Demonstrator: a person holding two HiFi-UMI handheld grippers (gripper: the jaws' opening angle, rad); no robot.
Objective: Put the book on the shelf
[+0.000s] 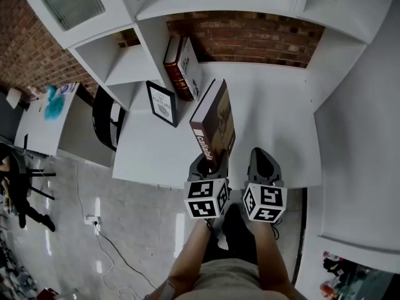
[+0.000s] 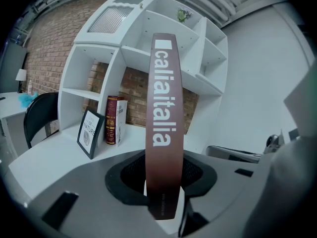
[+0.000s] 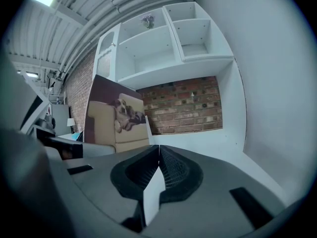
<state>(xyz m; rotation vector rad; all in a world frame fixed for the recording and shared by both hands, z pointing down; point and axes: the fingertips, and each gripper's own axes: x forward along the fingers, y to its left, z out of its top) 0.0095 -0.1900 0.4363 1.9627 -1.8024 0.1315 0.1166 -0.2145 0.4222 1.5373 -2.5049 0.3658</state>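
Observation:
A tall brown book (image 1: 213, 122) with white spine lettering stands upright, held over the white shelf surface (image 1: 275, 117). My left gripper (image 1: 209, 165) is shut on the book's spine (image 2: 161, 133), which rises between the jaws. The book's cover with a dog on a sofa (image 3: 116, 118) shows in the right gripper view at the left. My right gripper (image 1: 262, 164) is beside the book on its right, shut with nothing between its jaws, which touch at the tips (image 3: 158, 148).
Two upright books (image 1: 182, 67) lean against the shelf divider, and a framed "nature" print (image 1: 162, 103) stands in front of them. Brick wall (image 1: 250, 39) backs the wide compartment. A black chair (image 1: 106, 120) is at the left.

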